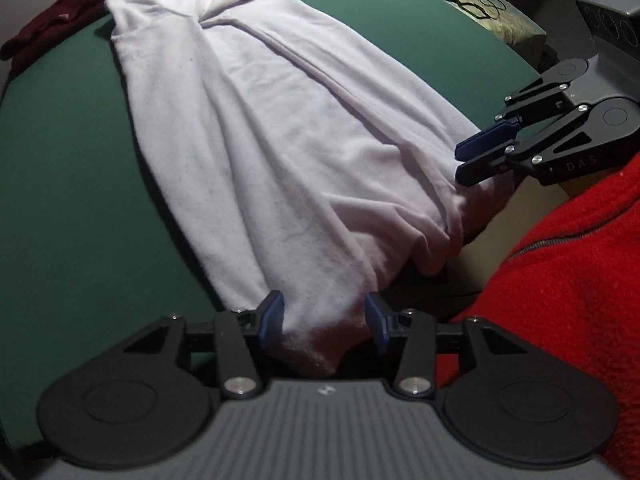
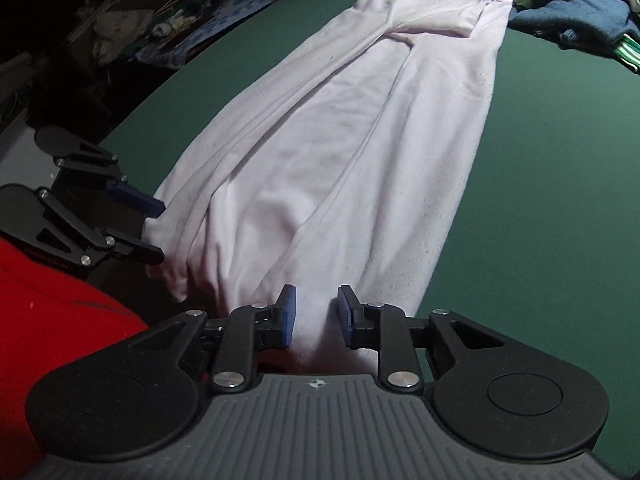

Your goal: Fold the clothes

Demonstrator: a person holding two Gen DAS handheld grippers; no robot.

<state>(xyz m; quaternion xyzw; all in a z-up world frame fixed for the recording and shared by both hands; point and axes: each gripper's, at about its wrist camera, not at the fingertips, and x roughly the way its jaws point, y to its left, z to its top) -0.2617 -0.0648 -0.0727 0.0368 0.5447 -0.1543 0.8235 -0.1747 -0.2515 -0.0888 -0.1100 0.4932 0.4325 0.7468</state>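
Observation:
A long pale lilac garment [image 1: 256, 120] lies stretched lengthwise on the green table [image 1: 72, 184]; it also shows in the right wrist view [image 2: 352, 128]. My left gripper [image 1: 325, 322] is open, its blue pads either side of the garment's near left corner, which hangs over the table edge. My right gripper [image 2: 313, 315] is open around the near right corner of the hem. The right gripper also shows in the left wrist view [image 1: 466, 162], and the left gripper in the right wrist view [image 2: 154, 232].
A dark red garment [image 1: 60, 12] lies at the table's far left. A pile of blue and green clothes [image 2: 576, 12] sits at the far right. The person's red sleeve [image 1: 568, 296] is close by. Clutter and cables [image 1: 476, 0] lie beyond the table.

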